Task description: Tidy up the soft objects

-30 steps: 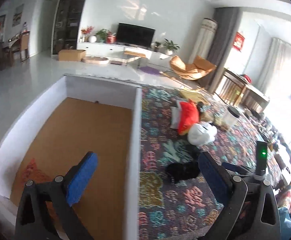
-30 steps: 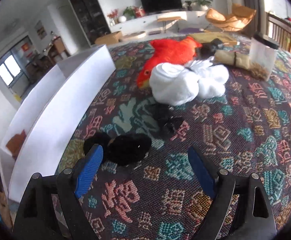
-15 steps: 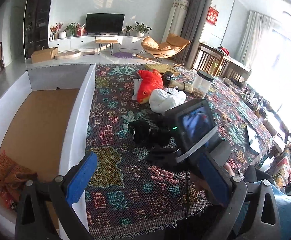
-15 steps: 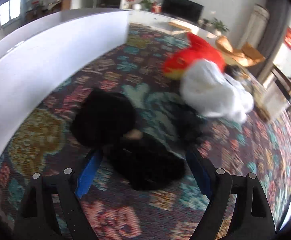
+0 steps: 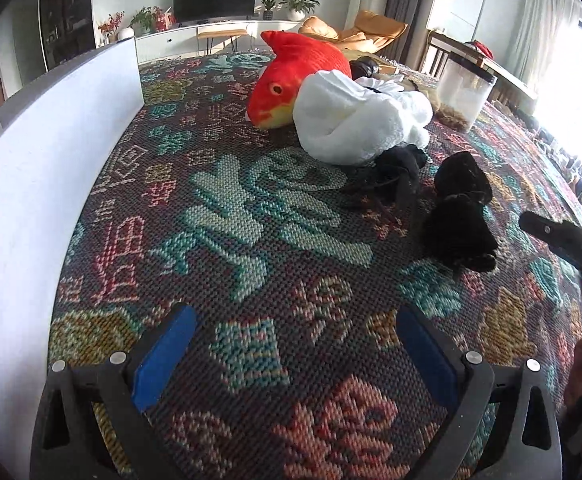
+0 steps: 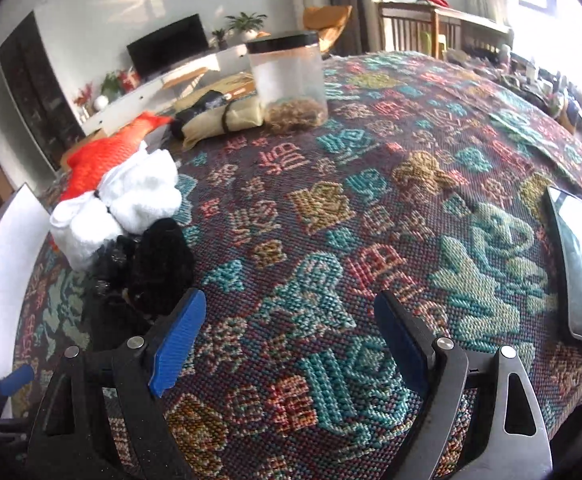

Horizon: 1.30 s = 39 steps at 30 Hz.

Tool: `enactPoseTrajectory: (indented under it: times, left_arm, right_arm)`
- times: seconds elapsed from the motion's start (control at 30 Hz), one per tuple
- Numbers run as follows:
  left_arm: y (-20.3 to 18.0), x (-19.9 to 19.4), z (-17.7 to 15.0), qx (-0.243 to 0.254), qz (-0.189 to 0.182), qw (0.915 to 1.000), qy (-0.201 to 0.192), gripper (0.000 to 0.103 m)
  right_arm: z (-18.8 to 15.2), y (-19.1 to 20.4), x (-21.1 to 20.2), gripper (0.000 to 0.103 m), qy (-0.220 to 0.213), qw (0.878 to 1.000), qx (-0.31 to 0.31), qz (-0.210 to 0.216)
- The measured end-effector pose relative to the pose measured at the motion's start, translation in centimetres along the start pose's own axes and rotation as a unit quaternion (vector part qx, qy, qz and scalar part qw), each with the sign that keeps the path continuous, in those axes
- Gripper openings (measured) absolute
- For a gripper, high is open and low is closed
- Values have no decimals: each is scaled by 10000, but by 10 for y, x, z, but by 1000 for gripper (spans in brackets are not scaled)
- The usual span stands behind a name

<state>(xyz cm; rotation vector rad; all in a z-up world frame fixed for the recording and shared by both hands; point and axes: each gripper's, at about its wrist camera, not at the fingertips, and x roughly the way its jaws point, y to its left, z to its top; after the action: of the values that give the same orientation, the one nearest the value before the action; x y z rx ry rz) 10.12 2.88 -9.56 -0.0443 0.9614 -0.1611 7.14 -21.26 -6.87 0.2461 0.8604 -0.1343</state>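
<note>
Left wrist view has the left gripper with its jaws spread wide and nothing between them, only patterned tablecloth below. Ahead and to its right lies a black fuzzy item, with a thin dark tangle just beyond it. Farther ahead, a white plush bundle rests against a red fish plush. Along the left runs the white wall of a bin; its inside is hidden.

Right wrist view shows the right gripper likewise spread and empty, the black fuzzy item just off its left finger, a phone to the right, a clear jar far ahead.

Judging by this, every soft piece in view is still on the cloth, so most of the sorting remains.
</note>
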Motion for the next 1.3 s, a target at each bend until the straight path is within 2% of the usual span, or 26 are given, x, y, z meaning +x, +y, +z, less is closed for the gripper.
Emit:
enactPoseTrajectory:
  times: [0.1, 0.2, 0.23, 0.5, 1.3]
  left_arm:
    - [-1, 14, 17, 104, 281, 9995, -133, 100]
    - [1, 29, 32, 210, 464, 9987, -73, 100]
    - [2, 33, 36, 224, 474, 9986, -57, 103]
    - [3, 37, 39, 189, 467, 9987, -41, 103]
    - [3, 37, 39, 185, 460, 9988, -41, 103]
  right_arm:
    - [-8, 9, 6, 88, 193, 9977, -178, -629]
    - [-9, 10, 12, 88, 268, 9949, -315, -919]
    - [-10, 9, 15, 88, 282, 9951, -301, -899]
    - [-13, 4, 19, 94, 242, 9956, -189, -880]
    - [-11, 6, 20, 95, 236, 9956, -183, -883]
